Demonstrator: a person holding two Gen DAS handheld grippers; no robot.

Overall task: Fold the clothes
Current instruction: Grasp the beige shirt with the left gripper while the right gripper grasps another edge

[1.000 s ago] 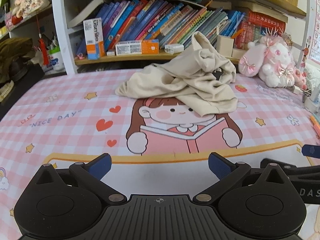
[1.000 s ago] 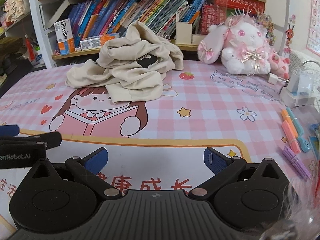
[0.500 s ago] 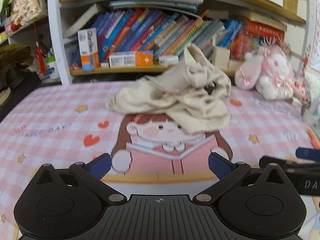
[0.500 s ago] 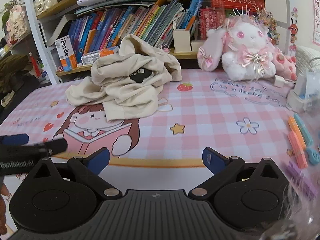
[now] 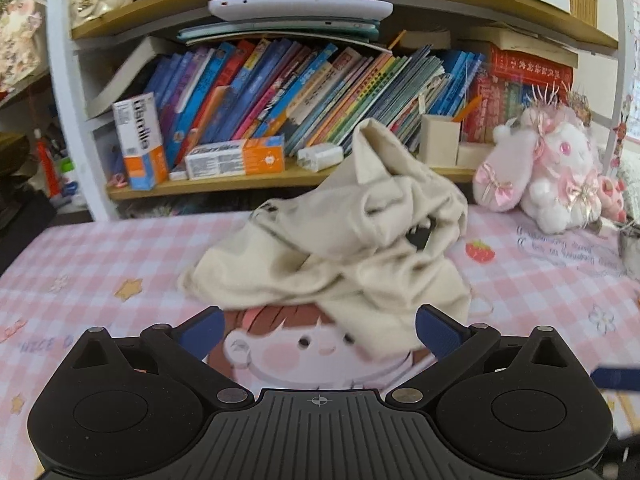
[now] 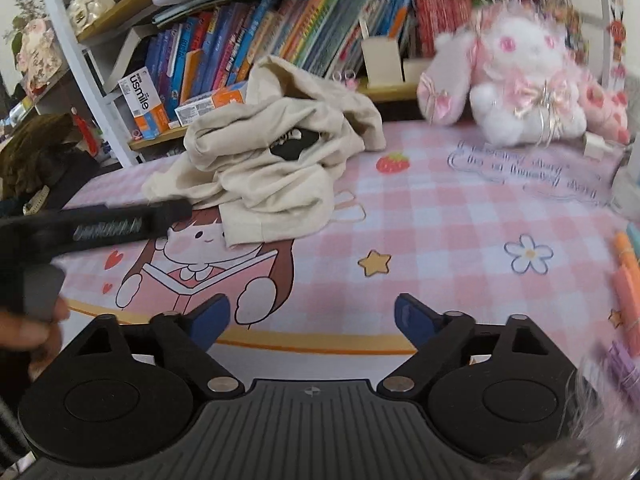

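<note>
Your bench (image 5: 100,264) carries a pink checked mat printed with a cartoon girl reading, and it runs back to a bookshelf (image 5: 256,178) packed with leaning books. On the mat, toward the far edge and partly over the printed girl's hair, sits the beige garment (image 5: 344,256), crumpled in a loose heap with one fold standing up at the back; a dark printed patch (image 6: 296,146) shows in a gap between its folds. To its right at the back stands a pink and white plush rabbit (image 6: 516,80), well apart from the cloth. Your left tool (image 5: 318,330) hangs just short of the heap's near edge, its blue fingers spread wide and empty; whether they touch the cloth cannot be told. Your right tool (image 6: 312,318) is released too, fingers wide over the mat, apart from the garment. Coloured markers (image 6: 628,276) lie at the right edge.
</note>
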